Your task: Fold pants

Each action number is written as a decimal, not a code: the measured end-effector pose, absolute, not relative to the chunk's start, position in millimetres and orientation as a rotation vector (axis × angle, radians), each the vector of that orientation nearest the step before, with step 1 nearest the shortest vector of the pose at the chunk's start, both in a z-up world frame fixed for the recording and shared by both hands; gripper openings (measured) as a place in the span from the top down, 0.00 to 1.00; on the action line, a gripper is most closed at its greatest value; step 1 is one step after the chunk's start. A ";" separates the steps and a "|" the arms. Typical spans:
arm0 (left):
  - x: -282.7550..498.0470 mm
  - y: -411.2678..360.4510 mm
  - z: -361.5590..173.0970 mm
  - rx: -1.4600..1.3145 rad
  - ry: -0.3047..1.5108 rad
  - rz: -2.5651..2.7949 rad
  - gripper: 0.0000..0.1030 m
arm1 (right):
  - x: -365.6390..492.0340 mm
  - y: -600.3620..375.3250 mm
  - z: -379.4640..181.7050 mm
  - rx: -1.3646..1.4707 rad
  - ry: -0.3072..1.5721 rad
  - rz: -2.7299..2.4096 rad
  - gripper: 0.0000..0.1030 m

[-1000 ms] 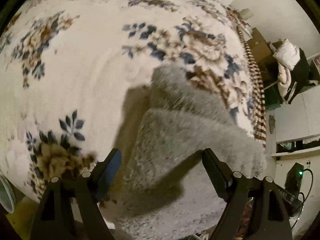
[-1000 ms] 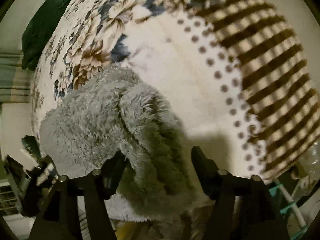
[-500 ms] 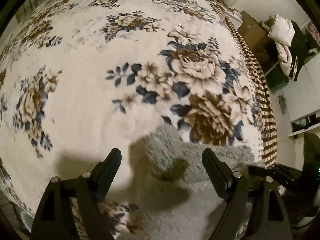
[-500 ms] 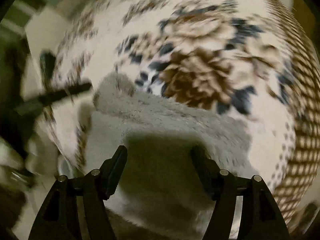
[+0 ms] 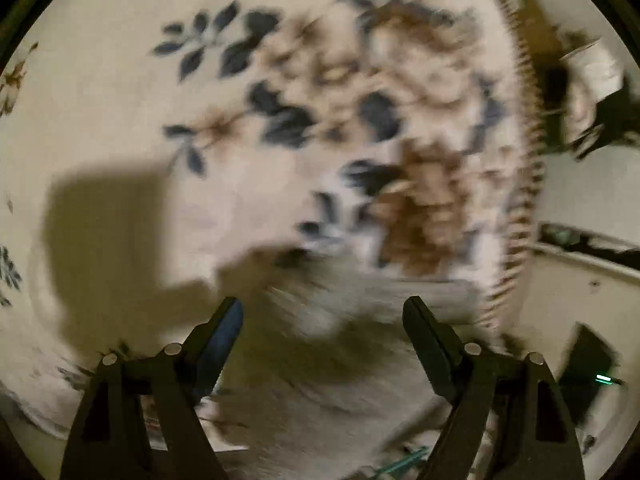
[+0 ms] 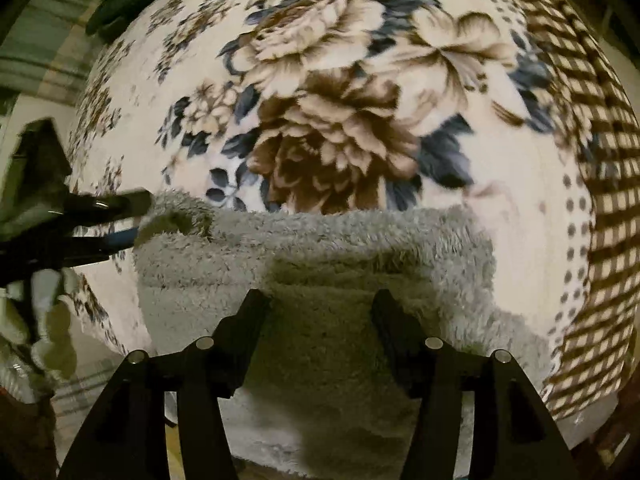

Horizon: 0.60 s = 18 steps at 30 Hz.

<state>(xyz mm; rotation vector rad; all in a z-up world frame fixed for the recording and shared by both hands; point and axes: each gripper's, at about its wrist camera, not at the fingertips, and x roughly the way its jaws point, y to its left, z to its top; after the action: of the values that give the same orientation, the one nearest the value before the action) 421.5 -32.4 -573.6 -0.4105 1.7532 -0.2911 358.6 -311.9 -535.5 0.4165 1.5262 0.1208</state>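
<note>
Both grippers, left [image 5: 322, 312] and right [image 6: 320, 306], stand open and empty over the grey fleece pants [image 6: 320, 248] on the floral blanket [image 6: 340, 80]; recommend pinching both corners of the folded edge evenly.

The pants [image 6: 316, 264] are plain fuzzy grey. The blanket [image 6: 340, 128] is cream with brown and tan flowers and dark blue leaves, edged in brown-and-cream checks.
</note>
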 end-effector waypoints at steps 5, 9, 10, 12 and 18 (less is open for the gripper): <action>411.3 -26.5 -616.9 -0.365 1.889 -0.303 0.78 | 362.5 -315.3 -545.3 0.488 1.544 0.050 0.42; 412.2 -53.6 -614.0 -0.068 1.902 -0.424 0.72 | 372.1 -302.3 -549.9 0.450 1.564 0.024 0.42; 415.3 -55.9 -609.6 -0.068 1.900 -0.429 0.69 | 374.3 -298.9 -549.3 0.428 1.566 0.017 0.42; 421.2 -57.0 -596.5 -0.096 1.889 -0.414 0.66 | 374.9 -296.9 -542.5 0.401 1.559 0.006 0.42; 401.9 -40.6 -527.5 -0.303 1.641 -0.382 0.36 | 339.0 -337.4 -499.7 0.482 1.454 -0.075 0.34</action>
<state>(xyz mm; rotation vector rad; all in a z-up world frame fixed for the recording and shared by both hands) 401.9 -40.6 -527.5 -0.3032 1.6411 -0.3816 339.0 -337.4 -499.7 0.4816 1.4535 -0.0749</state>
